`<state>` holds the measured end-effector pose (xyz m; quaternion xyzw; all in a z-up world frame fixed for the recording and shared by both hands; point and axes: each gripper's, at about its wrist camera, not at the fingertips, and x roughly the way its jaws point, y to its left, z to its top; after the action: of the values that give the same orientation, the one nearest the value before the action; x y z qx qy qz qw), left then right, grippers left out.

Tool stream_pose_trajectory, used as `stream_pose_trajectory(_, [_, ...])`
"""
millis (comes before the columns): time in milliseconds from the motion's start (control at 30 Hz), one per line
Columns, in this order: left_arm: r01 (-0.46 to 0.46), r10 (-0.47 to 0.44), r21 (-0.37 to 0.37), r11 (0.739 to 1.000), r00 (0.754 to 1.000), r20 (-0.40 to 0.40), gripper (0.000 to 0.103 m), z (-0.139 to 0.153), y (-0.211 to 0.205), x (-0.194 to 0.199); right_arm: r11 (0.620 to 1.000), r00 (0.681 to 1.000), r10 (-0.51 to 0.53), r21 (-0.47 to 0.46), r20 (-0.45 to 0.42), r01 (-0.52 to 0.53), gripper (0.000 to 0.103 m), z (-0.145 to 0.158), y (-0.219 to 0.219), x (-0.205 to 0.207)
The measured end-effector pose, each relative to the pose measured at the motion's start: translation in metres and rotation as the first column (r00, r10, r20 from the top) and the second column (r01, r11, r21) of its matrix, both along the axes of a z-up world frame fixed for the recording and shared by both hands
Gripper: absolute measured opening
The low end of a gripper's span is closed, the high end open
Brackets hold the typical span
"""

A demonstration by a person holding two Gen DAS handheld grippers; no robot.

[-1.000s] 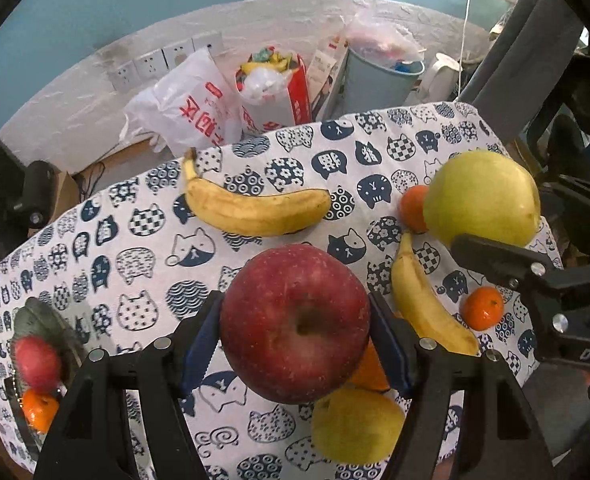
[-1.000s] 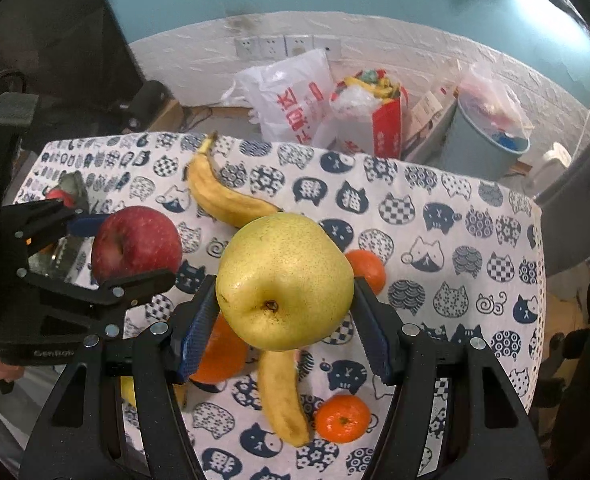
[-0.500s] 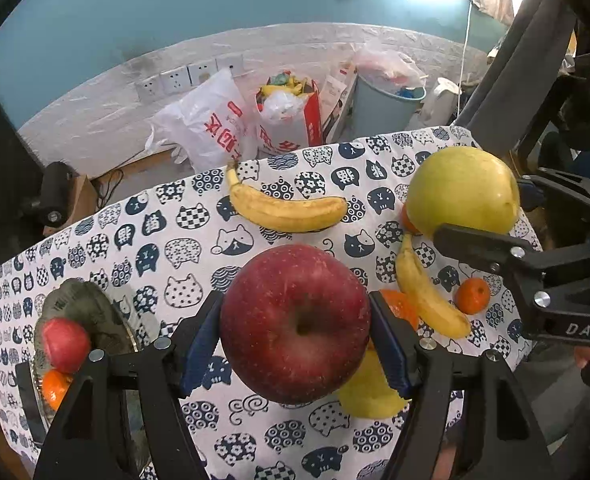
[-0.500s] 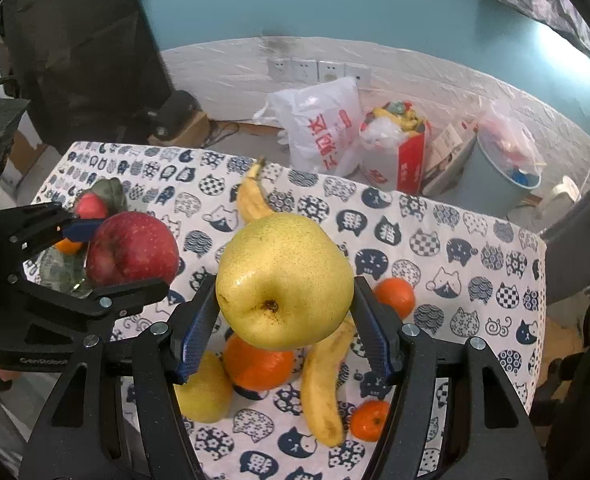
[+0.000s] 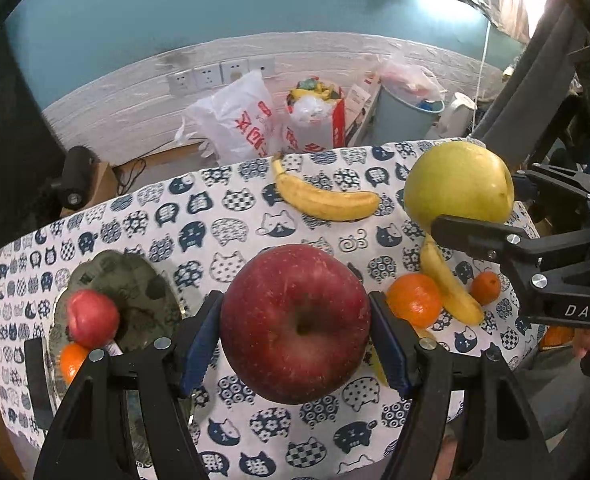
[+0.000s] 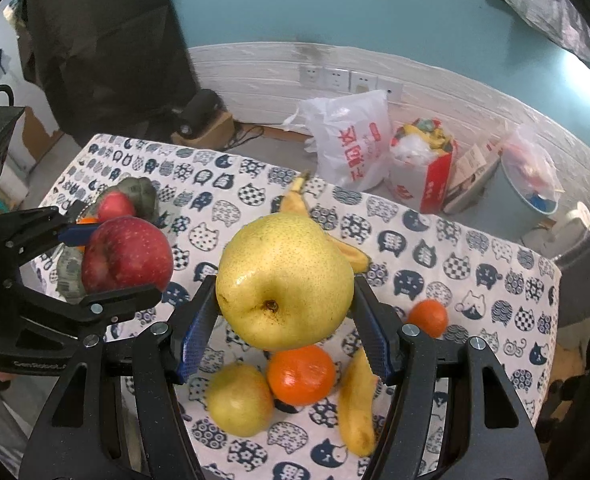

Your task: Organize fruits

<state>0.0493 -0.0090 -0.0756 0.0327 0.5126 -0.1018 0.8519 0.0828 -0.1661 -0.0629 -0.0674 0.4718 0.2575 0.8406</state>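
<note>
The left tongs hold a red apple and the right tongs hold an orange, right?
Not quite. The left tongs do hold the red apple, but the right tongs hold a yellow pear, as the right wrist view shows.

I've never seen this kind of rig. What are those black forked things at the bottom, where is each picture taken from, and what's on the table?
No robot here: a person holds a claw in each hand, with a camera looking along each one's fingers. The left claw grips a red apple; the right claw grips a yellow pear. Each view shows the other claw at its side. On the cat-print tablecloth lie bananas, oranges and another pear; a plate holds a small red fruit and an orange.
</note>
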Motion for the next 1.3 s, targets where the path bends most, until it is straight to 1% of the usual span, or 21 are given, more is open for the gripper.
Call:
stream_pose_trajectory(233, [-0.052, 0.052, -0.007, 0.999, 0.999, -0.002, 0.072, 0.0, 0.033, -0.011, 0.999, 0.999, 0.052, 0.001, -0.008, -0.052, 0.065, -0.001, 0.03, -0.001])
stream_pose_trajectory(500, [-0.126, 0.126, -0.016, 0.992, 0.992, -0.013, 0.072, -0.008, 0.077, -0.025, 0.992, 0.991, 0.13, 0.007, -0.019, -0.13, 0.065, -0.004, 0.078, -0.003])
stream_pose_trajectory(800, [-0.21, 0.21, -0.019, 0.977, 0.977, -0.036, 0.072, -0.022, 0.128, -0.04, 0.977, 0.976, 0.214, 0.015, -0.037, -0.214, 0.065, -0.011, 0.136, -0.004])
stream_pose_trajectory(1100, [-0.269, 0.269, -0.001, 0.963, 0.962, -0.049, 0.072, -0.033, 0.163, -0.05, 0.962, 0.96, 0.275, 0.022, -0.061, -0.274, 0.065, -0.02, 0.181, -0.006])
stream_pose_trajectory(1300, [-0.313, 0.313, 0.018, 0.95, 0.946, -0.086, 0.072, -0.051, 0.186, -0.057, 0.95, 0.946, 0.312, 0.015, -0.087, -0.312, 0.065, -0.03, 0.208, -0.01])
